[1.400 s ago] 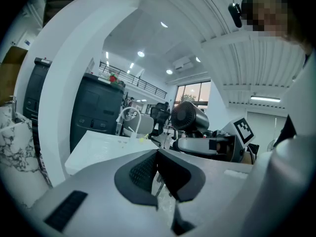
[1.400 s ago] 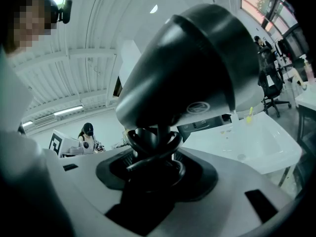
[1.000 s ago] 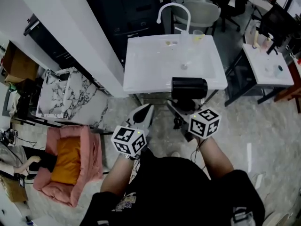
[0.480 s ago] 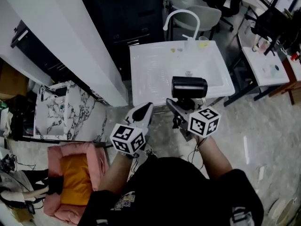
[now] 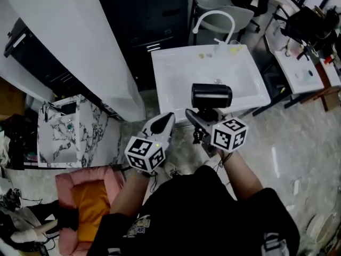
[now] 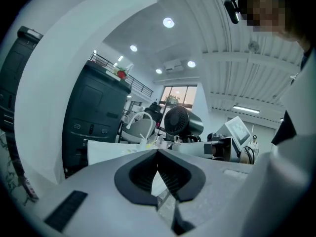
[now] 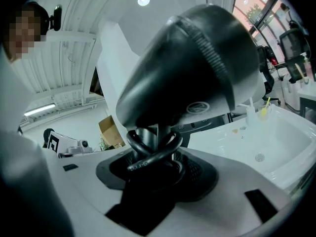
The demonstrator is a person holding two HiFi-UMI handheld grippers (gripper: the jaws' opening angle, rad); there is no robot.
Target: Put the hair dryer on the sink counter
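- The right gripper [image 5: 201,122] is clenched on the black hair dryer's [image 5: 211,96] cord-wrapped handle, holding it over the front rim of the sink [image 5: 166,76].
- The left gripper [image 5: 163,124] has its jaws together and holds nothing, in front of the sink.

A pink bed [image 5: 64,181] with an orange cushion [image 5: 90,207] lies on the floor beside a marble slab [image 5: 53,137]; a black cabinet [image 5: 144,15] stands beyond.

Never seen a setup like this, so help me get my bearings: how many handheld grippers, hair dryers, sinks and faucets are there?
Grippers: 2, the left gripper and the right gripper
Hair dryers: 1, the black hair dryer, clamped in the right gripper
Sinks: 1, the white sink
Faucets: 1, the white faucet
Total: 5
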